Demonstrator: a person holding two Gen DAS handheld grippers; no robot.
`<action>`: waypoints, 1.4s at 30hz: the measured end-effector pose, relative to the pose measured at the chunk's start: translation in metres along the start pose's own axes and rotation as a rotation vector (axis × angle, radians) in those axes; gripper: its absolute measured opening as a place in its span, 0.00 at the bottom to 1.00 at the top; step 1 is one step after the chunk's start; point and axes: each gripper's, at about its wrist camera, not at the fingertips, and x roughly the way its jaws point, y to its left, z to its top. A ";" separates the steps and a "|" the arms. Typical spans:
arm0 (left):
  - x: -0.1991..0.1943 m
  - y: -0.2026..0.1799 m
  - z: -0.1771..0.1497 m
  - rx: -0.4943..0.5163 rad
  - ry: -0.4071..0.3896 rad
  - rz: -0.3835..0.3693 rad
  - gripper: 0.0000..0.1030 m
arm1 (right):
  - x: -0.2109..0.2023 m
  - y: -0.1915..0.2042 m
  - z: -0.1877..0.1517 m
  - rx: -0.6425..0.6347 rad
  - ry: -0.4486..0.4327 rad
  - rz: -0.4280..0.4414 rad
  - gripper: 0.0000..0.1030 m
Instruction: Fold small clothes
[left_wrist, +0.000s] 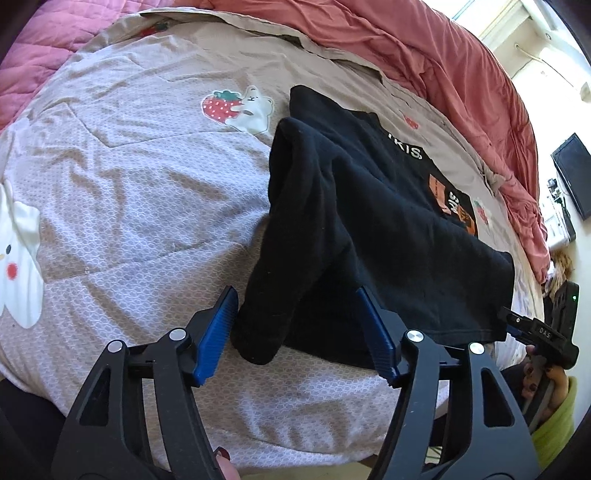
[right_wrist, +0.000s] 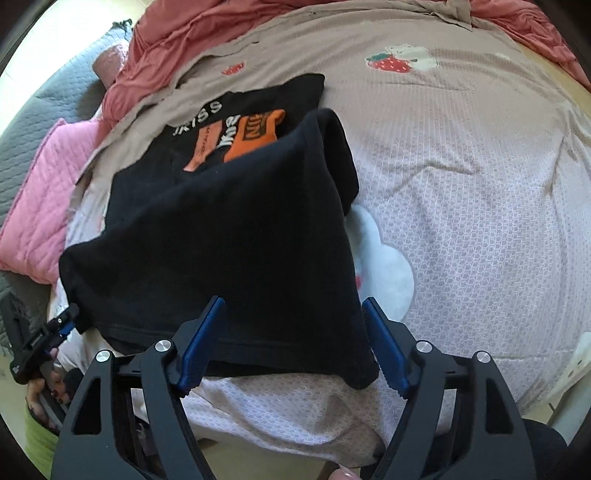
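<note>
A small black T-shirt (left_wrist: 369, 206) with an orange and white print lies on the bed, its near part folded over itself. It also shows in the right wrist view (right_wrist: 229, 236). My left gripper (left_wrist: 295, 295) is open, with its blue pads either side of the shirt's near folded corner. My right gripper (right_wrist: 293, 306) is open, with its pads either side of the shirt's near hem. Each gripper also shows small in the other's view, at a far corner of the hem: the right one (left_wrist: 517, 325) and the left one (right_wrist: 66, 325).
The bed has a beige and white sheet (left_wrist: 140, 206) with strawberry and bear patches. A red duvet (left_wrist: 461, 74) is bunched along the far side. A pink quilted pillow (right_wrist: 48, 192) lies beside the shirt. A dark screen (left_wrist: 574, 173) stands at the far right.
</note>
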 end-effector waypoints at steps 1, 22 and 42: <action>0.001 0.000 -0.001 0.000 0.000 0.002 0.56 | 0.001 0.001 -0.001 -0.004 0.004 -0.004 0.65; -0.021 -0.015 0.023 -0.023 -0.075 -0.094 0.03 | -0.031 -0.028 0.017 0.124 -0.181 0.281 0.07; 0.029 -0.025 0.115 -0.060 -0.114 -0.022 0.03 | 0.015 -0.038 0.116 0.125 -0.290 0.181 0.07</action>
